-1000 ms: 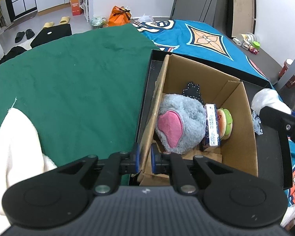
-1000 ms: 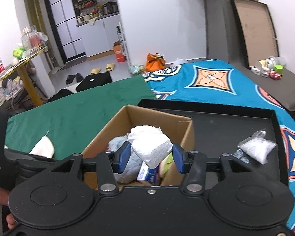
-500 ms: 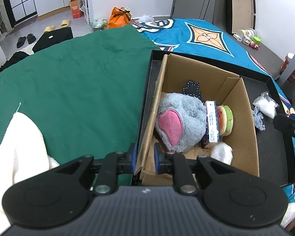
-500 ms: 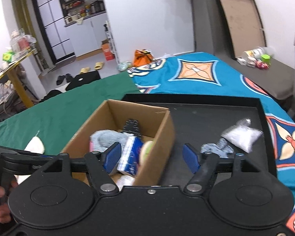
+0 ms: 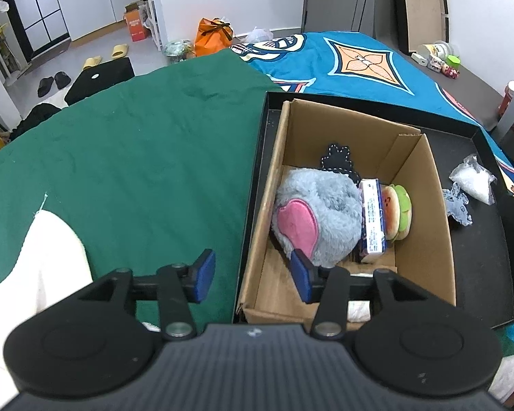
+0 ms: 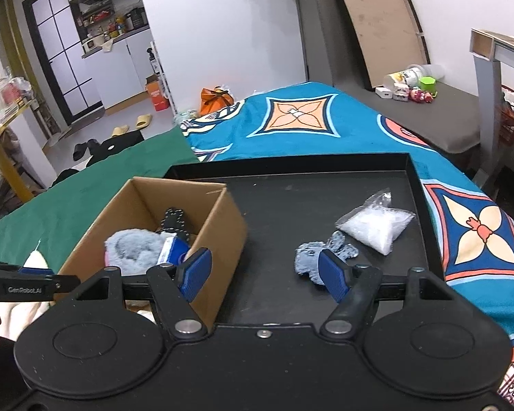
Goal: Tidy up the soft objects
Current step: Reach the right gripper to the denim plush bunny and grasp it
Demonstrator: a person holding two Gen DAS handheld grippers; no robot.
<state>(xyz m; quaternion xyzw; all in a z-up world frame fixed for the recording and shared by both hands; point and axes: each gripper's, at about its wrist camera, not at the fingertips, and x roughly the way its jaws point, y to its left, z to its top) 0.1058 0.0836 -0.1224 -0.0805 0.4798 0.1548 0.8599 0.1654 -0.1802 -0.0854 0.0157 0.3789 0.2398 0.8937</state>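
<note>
A cardboard box [image 5: 425, 239] is seated in the left part of a black tray [image 6: 291, 212]. Inside the box a grey plush [image 5: 322, 212], a small carton [image 5: 371, 219] and a burger toy [image 5: 399, 212] are packed side by side. To the right of the box, on the tray floor, a grey fabric piece [image 6: 311, 260] and a clear bag [image 6: 377, 226] are found. The left hand-held gripper [image 5: 253, 279] is opening astride the box's near-left wall, pads clear of it. The right hand-held gripper [image 6: 264, 275] is spread, nothing pinched.
</note>
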